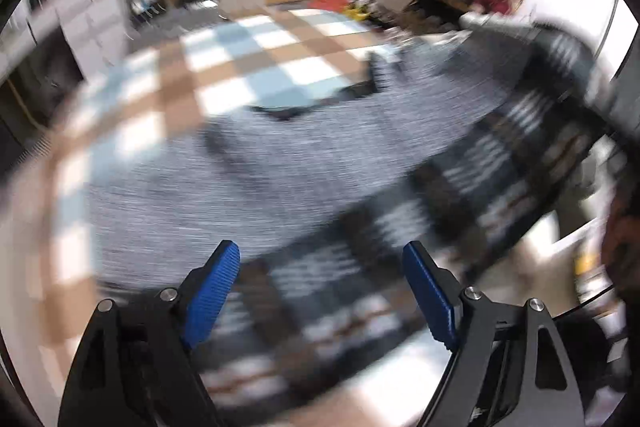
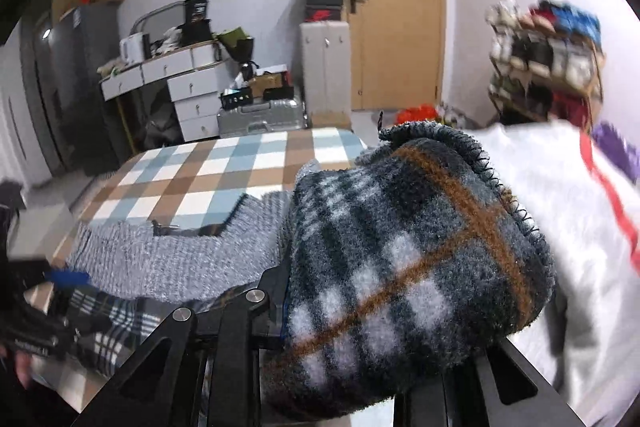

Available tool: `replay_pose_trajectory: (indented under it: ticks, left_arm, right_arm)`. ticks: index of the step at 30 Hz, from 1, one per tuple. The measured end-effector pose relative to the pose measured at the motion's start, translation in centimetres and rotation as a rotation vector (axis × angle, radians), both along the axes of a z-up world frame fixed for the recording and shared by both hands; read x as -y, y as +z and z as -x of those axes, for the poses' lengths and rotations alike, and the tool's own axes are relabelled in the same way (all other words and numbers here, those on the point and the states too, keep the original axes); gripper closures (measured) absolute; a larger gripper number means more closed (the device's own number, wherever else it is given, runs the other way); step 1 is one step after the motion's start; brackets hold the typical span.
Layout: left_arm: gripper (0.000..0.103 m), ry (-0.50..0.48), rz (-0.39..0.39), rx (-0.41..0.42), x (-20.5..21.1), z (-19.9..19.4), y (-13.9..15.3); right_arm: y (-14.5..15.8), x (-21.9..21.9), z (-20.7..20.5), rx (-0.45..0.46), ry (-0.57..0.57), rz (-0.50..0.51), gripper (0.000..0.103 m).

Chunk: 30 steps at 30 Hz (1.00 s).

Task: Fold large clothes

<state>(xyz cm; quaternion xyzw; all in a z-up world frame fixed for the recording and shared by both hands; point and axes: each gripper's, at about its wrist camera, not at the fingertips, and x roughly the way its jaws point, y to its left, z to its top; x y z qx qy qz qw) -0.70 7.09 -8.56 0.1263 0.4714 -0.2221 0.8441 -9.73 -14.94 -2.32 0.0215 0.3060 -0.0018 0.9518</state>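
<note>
A large garment lies on the checked bed: its outside is dark plaid fleece with brown lines, its lining grey knit. In the left wrist view the blurred grey lining and plaid edge spread ahead of my left gripper, which is open and empty with blue pads wide apart just above the cloth. My right gripper is shut on a bunched fold of the plaid fleece, which drapes over and hides its fingers. The left gripper shows at the far left of the right wrist view.
The bed cover is checked blue, brown and white. A white cloth with a red stripe lies to the right. Behind stand a drawer desk, a silver suitcase, a wooden door and a shoe rack.
</note>
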Motion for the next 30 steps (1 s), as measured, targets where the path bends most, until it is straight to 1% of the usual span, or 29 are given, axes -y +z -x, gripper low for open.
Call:
replay_pose_trajectory:
  ticks: [1, 2, 3, 4, 5, 6, 8, 9, 11, 13, 14, 15, 17, 19, 21, 23, 24, 25, 26, 27, 29, 30]
  left_arm:
    - [0.023, 0.021, -0.026, -0.018, -0.8, -0.4, -0.8]
    - [0.023, 0.036, -0.015, -0.076, -1.8, -1.2, -2.0]
    - [0.023, 0.037, 0.019, -0.157, -2.7, -2.1, -3.6]
    - [0.023, 0.027, 0.043, -0.204, -3.3, -2.8, -4.7]
    - [0.023, 0.013, 0.069, -0.198, -3.7, -3.1, -4.7]
    - [0.023, -0.005, 0.097, -0.209, -4.1, -3.3, -4.5]
    - [0.023, -0.008, 0.166, -0.245, -5.1, -3.8, -4.4]
    - [0.023, -0.015, 0.211, -0.271, -5.8, -4.2, -4.4]
    - [0.023, -0.036, 0.326, -0.349, -7.6, -5.3, -4.0]
    - [0.023, 0.018, 0.519, -0.449, -11.5, -6.5, -3.0]
    - [0.023, 0.029, 0.58, -0.469, -12.9, -6.7, -2.6]
    - [0.023, 0.047, 0.629, -0.469, -15.0, -6.8, -1.9]
    - [0.023, 0.074, 0.641, -0.438, -18.1, -6.6, -0.7]
    - [0.023, 0.082, 0.628, -0.442, -20.6, -6.1, -0.5]
    - [0.023, 0.11, 0.593, -0.454, -21.7, -6.0, -1.0]
    - [0.023, 0.15, 0.583, -0.482, -22.9, -6.4, -1.9]
    - [0.023, 0.168, 0.594, -0.492, -23.5, -6.5, -2.2]
    - [0.023, 0.179, 0.621, -0.495, -24.1, -6.5, -2.3]
    - [0.023, 0.183, 0.643, -0.491, -24.4, -5.9, -1.7]
    - [0.023, 0.187, 0.658, -0.484, -24.8, -5.9, -1.3]
    - [0.023, 0.177, 0.68, -0.463, -24.7, -6.0, -0.2]
    - [0.023, 0.162, 0.678, -0.451, -24.5, -6.0, 0.6]
  right_arm:
    - [0.4, -0.8, 0.1, 0.009, 0.013, 0.021, 0.08]
    - [0.7, -1.6, 0.1, 0.019, 0.025, 0.039, 0.08]
    - [1.3, -2.7, 0.2, 0.033, 0.04, 0.064, 0.08]
    - [2.0, -3.9, 0.4, 0.05, 0.062, 0.091, 0.08]
    - [2.4, -4.7, 0.5, 0.062, 0.077, 0.105, 0.08]
    - [3.1, -6.2, 0.4, 0.075, 0.101, 0.127, 0.08]
    - [4.1, -9.1, 0.5, 0.099, 0.151, 0.183, 0.079]
    - [4.5, -10.7, 0.6, 0.104, 0.18, 0.214, 0.079]
    - [4.8, -14.3, 0.9, 0.113, 0.247, 0.284, 0.079]
    - [4.3, -17.9, 1.3, 0.108, 0.316, 0.347, 0.079]
    - [3.8, -19.2, 1.4, 0.099, 0.343, 0.36, 0.079]
    - [2.9, -20.9, 1.6, 0.081, 0.382, 0.388, 0.079]
    - [0.6, -23.9, 2.2, 0.068, 0.448, 0.44, 0.079]
    - [-2.0, -26.5, 2.9, 0.069, 0.505, 0.486, 0.079]
    - [-4.2, -28.3, 3.6, 0.073, 0.549, 0.53, 0.079]
    - [-6.2, -29.6, 4.3, 0.067, 0.592, 0.569, 0.079]
    - [-7.3, -30.2, 4.5, 0.052, 0.616, 0.575, 0.079]
    - [-7.9, -30.4, 4.5, 0.031, 0.632, 0.569, 0.078]
    - [-8.6, -30.6, 4.3, 0.0, 0.645, 0.554, 0.078]
    - [-9.1, -30.6, 4.2, -0.018, 0.653, 0.53, 0.075]
    - [-9.1, -30.5, 4.1, -0.017, 0.662, 0.495, 0.075]
    - [-8.8, -30.4, 3.9, -0.026, 0.665, 0.468, 0.075]
